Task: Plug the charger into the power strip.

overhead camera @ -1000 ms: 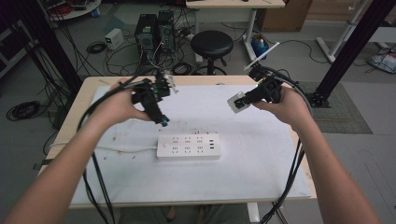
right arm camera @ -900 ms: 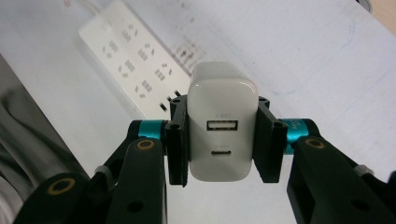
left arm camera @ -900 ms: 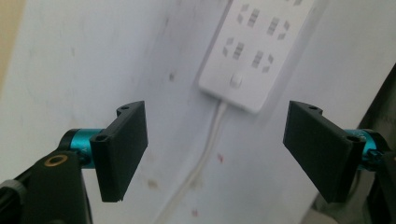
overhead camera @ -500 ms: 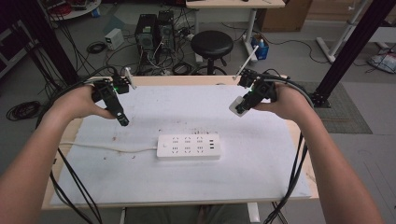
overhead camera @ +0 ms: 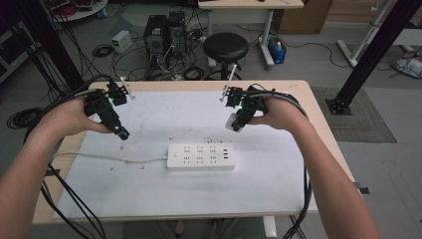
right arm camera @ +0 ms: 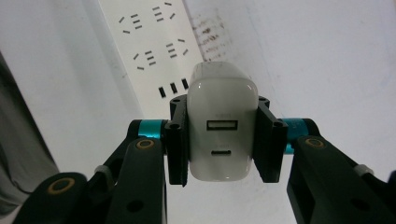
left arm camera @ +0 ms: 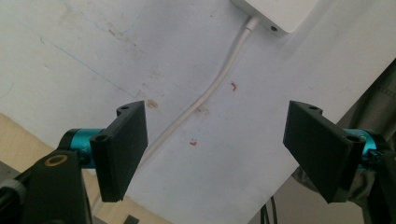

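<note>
A white power strip (overhead camera: 201,156) lies in the middle of the white mat, its cord (overhead camera: 109,158) running off to the left. My right gripper (overhead camera: 235,123) is shut on a white charger block (right arm camera: 221,128) whose two ports face the camera; it hovers above and to the right of the power strip (right arm camera: 149,51). My left gripper (overhead camera: 122,133) hangs over the left part of the mat, jaws open and empty. Between its jaws I see the mat, the cord (left arm camera: 205,98) and a corner of the strip (left arm camera: 280,14).
The white mat (overhead camera: 149,194) covers most of the wooden table (overhead camera: 323,134). Beyond the far edge stand a black stool (overhead camera: 226,48), computer cases (overhead camera: 164,30) and tangled floor cables. Black cables (overhead camera: 69,199) trail from both grippers off the near edge.
My left gripper has swung out from the table's middle to the left. My right gripper has come down and toward the middle with the charger, closer to the power strip.
</note>
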Demonstrator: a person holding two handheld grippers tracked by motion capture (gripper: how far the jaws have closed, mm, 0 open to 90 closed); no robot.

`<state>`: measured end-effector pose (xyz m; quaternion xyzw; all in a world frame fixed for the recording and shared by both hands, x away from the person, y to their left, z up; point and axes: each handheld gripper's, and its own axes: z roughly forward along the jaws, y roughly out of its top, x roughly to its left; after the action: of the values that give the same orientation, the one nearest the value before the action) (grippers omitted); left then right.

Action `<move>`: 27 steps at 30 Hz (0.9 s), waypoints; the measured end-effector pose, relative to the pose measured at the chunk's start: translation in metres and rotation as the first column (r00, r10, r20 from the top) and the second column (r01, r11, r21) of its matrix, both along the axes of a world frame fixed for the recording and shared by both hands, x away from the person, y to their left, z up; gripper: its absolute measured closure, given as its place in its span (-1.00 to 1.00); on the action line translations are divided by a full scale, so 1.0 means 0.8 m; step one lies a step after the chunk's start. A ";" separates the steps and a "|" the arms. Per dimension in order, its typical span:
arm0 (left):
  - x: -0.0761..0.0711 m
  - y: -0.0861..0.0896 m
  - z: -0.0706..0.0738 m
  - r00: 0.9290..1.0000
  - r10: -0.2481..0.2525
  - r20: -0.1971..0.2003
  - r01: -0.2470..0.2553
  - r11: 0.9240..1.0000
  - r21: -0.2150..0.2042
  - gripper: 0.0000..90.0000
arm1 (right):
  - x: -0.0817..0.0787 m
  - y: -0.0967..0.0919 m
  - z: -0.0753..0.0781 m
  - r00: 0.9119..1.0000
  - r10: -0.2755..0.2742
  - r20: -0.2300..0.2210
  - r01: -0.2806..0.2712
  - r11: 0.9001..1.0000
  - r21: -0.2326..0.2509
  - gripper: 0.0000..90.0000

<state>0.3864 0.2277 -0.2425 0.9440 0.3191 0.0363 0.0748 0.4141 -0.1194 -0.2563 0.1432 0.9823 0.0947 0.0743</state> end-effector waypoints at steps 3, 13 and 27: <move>-0.008 0.004 -0.005 1.000 -0.014 -0.005 0.014 1.000 0.001 -0.51 | 0.001 0.014 -0.013 0.999 0.040 -0.005 -0.040 0.999 -0.017 0.38; -0.022 0.002 -0.016 0.999 -0.042 -0.003 0.042 0.999 0.009 -0.51 | 0.003 0.067 -0.079 0.982 0.173 -0.072 -0.180 0.978 -0.104 0.38; -0.019 -0.007 -0.036 0.998 -0.058 -0.032 0.058 0.998 0.015 -0.51 | 0.007 0.086 -0.111 0.959 0.265 -0.097 -0.277 0.949 -0.149 0.39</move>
<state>0.3714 0.2225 -0.2716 0.9540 0.2924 0.0220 0.0632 0.4199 -0.0502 -0.3448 0.0038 0.9992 0.0190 0.0346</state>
